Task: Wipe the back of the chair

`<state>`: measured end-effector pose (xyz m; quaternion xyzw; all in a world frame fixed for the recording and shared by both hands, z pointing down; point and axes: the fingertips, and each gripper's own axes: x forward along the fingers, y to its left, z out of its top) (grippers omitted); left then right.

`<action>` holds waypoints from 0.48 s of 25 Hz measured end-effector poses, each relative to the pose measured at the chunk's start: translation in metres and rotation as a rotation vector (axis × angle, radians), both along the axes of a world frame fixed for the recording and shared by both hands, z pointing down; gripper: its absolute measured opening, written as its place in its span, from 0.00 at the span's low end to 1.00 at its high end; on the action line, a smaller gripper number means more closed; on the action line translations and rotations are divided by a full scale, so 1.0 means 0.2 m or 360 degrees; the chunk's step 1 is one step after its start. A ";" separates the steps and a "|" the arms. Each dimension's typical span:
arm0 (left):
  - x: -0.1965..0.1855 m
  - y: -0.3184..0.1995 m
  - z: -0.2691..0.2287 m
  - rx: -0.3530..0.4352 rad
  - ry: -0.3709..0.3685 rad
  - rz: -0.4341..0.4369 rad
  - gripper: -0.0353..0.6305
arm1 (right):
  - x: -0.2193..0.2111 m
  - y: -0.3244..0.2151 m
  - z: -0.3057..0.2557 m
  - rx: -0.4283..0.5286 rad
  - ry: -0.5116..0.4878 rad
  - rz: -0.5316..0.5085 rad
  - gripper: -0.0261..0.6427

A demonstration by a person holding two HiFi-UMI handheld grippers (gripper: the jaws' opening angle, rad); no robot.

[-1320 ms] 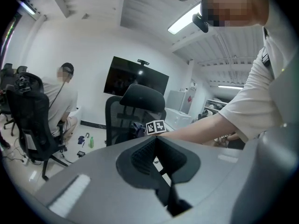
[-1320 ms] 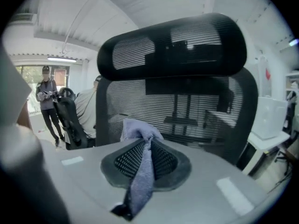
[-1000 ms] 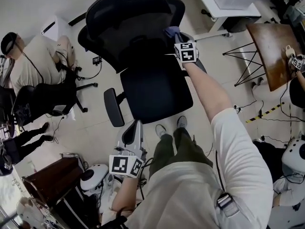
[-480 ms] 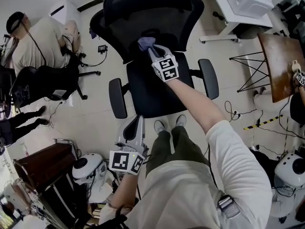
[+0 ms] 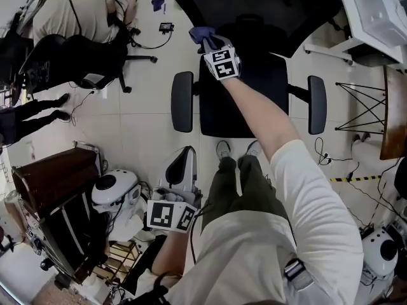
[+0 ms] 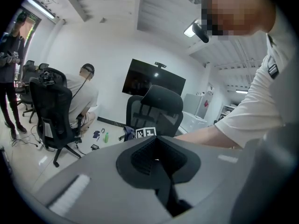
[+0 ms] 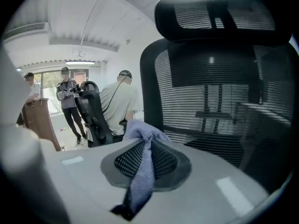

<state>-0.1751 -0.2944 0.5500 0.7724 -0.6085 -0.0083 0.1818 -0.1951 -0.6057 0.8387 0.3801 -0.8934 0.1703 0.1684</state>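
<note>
The black office chair [image 5: 235, 94] stands in front of me, its mesh backrest [image 5: 254, 5] at the top of the head view. My right gripper [image 5: 206, 40] is at the backrest's left edge, shut on a blue-purple cloth [image 5: 199, 33]. The right gripper view shows the cloth [image 7: 142, 162] pinched between the jaws, bunched at the tips, with the mesh backrest [image 7: 215, 101] and headrest [image 7: 219, 13] close ahead. My left gripper [image 5: 180, 167] hangs low by my left leg, away from the chair. In its own view the left gripper [image 6: 156, 160] is shut and holds nothing.
The chair's armrests [image 5: 182, 100] stick out to both sides. A seated person [image 5: 76, 18] on another black chair is at the upper left, a brown cabinet [image 5: 51, 183] at the lower left, a white desk [image 5: 381, 18] at the upper right. Cables lie on the tiled floor.
My right gripper has carried the cloth across the backrest from its right side to its left edge. The left gripper has stayed low by my leg.
</note>
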 end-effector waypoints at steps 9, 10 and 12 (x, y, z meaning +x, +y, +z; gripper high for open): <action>0.19 -0.10 0.02 -0.0029 0.0024 0.0165 0.15 | 0.71 -0.11 0.09 -0.0014 0.0102 0.0271 0.10; 0.24 -0.12 0.01 -0.0028 0.0029 0.0198 0.15 | 0.86 -0.12 0.11 -0.0023 0.0117 0.0331 0.10; 0.34 -0.16 0.00 -0.0026 0.0035 0.0265 0.15 | 1.18 -0.15 0.13 -0.0046 0.0151 0.0458 0.10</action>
